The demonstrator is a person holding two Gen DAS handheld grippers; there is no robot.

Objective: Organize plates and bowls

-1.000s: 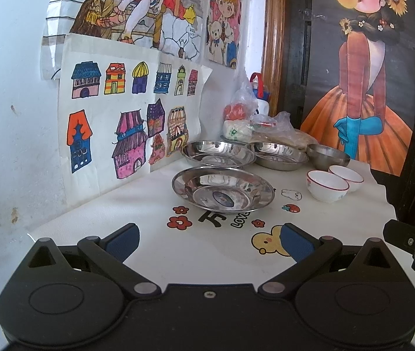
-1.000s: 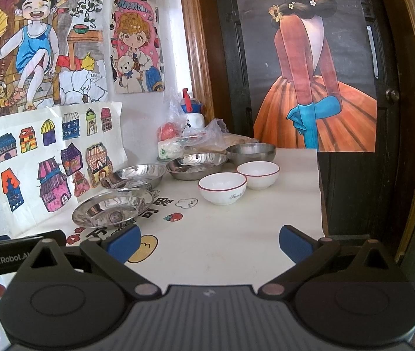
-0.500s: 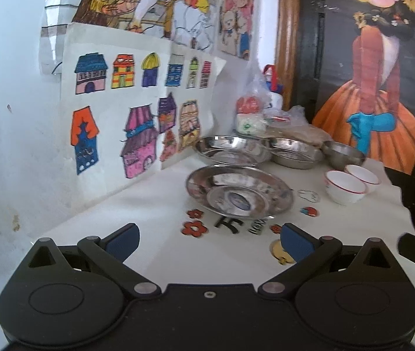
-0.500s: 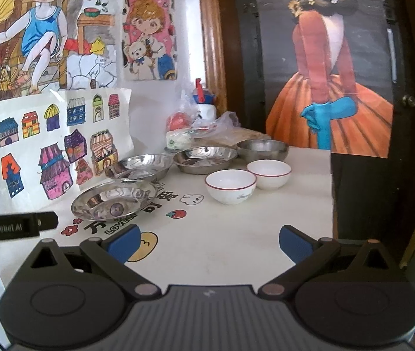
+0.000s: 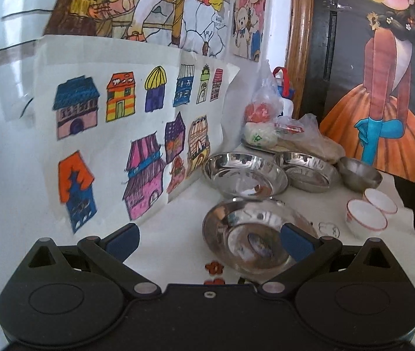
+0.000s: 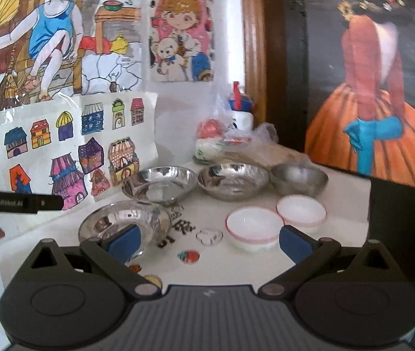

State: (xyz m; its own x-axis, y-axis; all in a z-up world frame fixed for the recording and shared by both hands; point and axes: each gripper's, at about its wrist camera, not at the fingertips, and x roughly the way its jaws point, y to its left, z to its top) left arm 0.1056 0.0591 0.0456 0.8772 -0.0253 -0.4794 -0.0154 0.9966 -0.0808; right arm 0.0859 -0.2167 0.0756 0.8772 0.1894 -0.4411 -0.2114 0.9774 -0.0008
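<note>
Three steel plates sit on the white table: the nearest plate, a second behind it, a third to its right. A small steel bowl and two white red-rimmed bowls stand further right. My left gripper is open and empty, its right finger over the nearest plate. My right gripper is open and empty, in front of the white bowls.
The wall on the left carries children's drawings. Plastic bags of food and a bottle stand at the back corner. A dark door with a painted girl rises behind the table's right edge. The left gripper's body shows at left.
Both grippers have moved forward towards the dishes. The left one has closed in on the nearest steel plate and turned left; the right one has neared the white bowls.
</note>
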